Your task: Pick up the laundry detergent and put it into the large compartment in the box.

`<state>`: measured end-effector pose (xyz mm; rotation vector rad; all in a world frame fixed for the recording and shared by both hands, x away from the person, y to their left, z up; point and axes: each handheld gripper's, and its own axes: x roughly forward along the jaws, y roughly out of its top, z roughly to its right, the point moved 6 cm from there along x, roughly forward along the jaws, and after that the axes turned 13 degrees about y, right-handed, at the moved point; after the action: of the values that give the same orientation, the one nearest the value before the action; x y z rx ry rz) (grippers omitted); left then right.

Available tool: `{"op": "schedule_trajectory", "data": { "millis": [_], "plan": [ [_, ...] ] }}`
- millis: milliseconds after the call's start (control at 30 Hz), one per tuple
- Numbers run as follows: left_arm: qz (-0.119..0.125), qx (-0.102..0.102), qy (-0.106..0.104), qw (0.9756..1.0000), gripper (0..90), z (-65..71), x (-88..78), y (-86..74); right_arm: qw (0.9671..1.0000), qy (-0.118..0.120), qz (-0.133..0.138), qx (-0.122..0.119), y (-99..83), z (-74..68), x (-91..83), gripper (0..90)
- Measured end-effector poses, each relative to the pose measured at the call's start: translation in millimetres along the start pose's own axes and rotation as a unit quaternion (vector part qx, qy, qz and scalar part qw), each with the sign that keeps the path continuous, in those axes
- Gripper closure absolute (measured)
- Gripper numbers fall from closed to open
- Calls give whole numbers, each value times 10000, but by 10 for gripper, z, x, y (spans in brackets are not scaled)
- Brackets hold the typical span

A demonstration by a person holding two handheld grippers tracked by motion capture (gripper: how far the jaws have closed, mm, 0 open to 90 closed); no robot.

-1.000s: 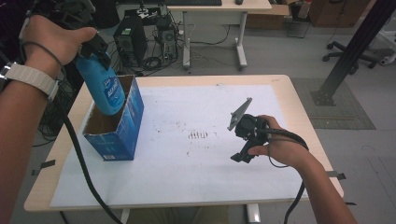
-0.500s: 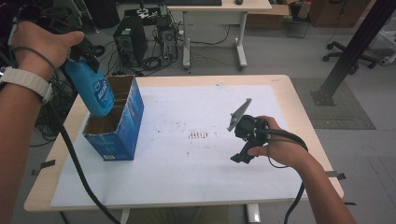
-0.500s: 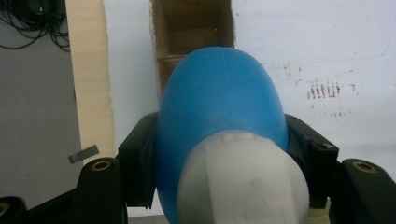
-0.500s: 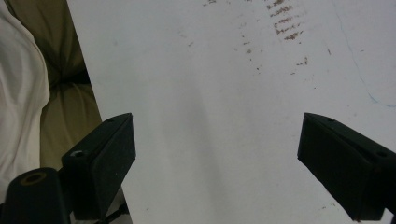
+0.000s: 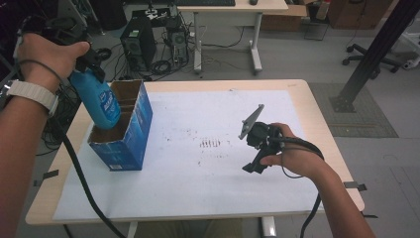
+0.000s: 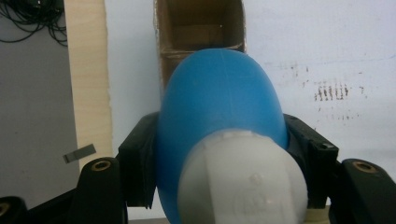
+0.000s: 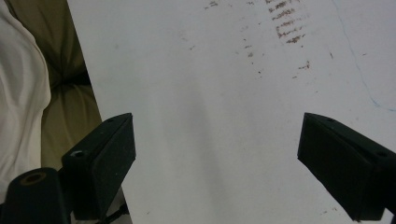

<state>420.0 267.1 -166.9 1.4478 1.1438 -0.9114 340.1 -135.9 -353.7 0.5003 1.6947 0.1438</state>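
A blue plastic bottle (image 5: 101, 105) with a white cap (image 6: 243, 184) hangs bottom-down over the near compartment of an open blue cardboard box (image 5: 130, 136) at the table's left. My left gripper (image 5: 83, 60) is shut on the bottle's upper part, its jaws pressing both sides (image 6: 219, 140). The box's brown inside (image 6: 198, 28) lies just beyond the bottle. My right gripper (image 5: 253, 167) rests low over the white sheet at the table's right, open, with nothing between its jaws (image 7: 217, 154).
A white sheet (image 5: 208, 163) with dark smudges (image 5: 212, 144) covers most of the wooden table (image 5: 317, 109). Desks, a computer tower (image 5: 134, 42) and cables stand on the floor beyond. Tape strips hang from the table's edges.
My left hand has brought the bottle lower and toward the near end of the box. The right hand has stayed where it was.
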Motion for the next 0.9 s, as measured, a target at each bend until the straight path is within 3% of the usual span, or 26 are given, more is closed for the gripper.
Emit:
{"op": "schedule_trajectory", "data": {
  "millis": [900],
  "plan": [
    [-29,73,39,10000,374,67,491,-49,10000,6,0,44,-26,6,24,115]
  ]
}}
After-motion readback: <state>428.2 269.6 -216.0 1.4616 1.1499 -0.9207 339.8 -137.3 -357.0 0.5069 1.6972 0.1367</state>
